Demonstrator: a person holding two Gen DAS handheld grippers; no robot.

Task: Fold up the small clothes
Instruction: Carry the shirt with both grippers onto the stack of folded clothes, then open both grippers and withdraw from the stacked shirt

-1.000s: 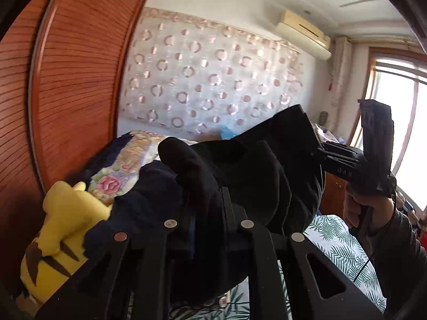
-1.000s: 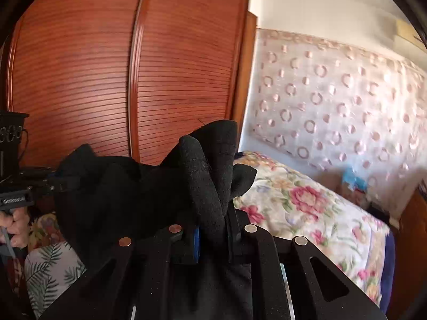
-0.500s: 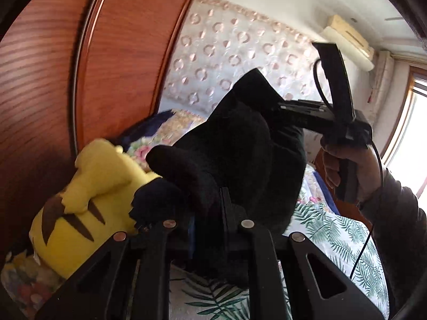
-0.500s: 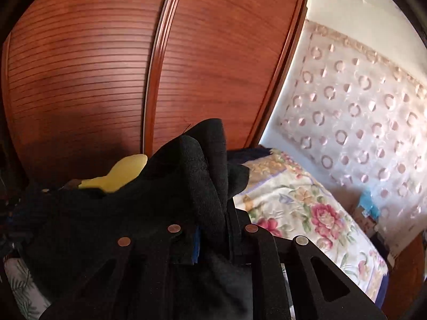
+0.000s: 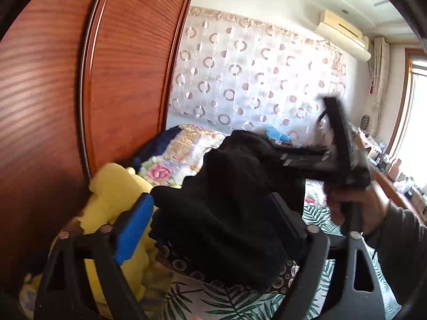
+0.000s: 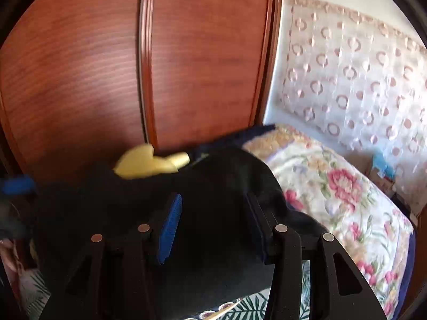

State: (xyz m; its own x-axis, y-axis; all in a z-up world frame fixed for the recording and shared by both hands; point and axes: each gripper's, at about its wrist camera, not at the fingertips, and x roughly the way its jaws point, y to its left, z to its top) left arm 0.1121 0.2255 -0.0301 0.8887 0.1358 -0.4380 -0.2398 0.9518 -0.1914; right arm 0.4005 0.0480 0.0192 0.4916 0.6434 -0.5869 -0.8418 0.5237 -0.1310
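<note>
A bedroom: a leaf-print bed [image 5: 315, 214] beside a wooden wardrobe [image 5: 53, 93]. Both jaws have just been opening, so the left hand-held gripper [image 5: 213, 216] and right hand-held gripper [image 6: 213, 213] stand open around the black garment [image 5: 226, 213], apparently being released onto the bed. Next: withdraw clear without snagging cloth.

The left gripper [image 5: 213, 213] is seen with its jaws spread wide, having just been opening, and a black garment [image 5: 226, 213] is bunched between them over a leaf-print bed sheet [image 5: 240, 306]. A yellow plush toy [image 5: 114, 194] is propped against the wooden wardrobe [image 5: 80, 80]. At right, the right gripper [image 5: 269, 150] is held by a hand [image 5: 355, 208], its tips against the cloth
</note>
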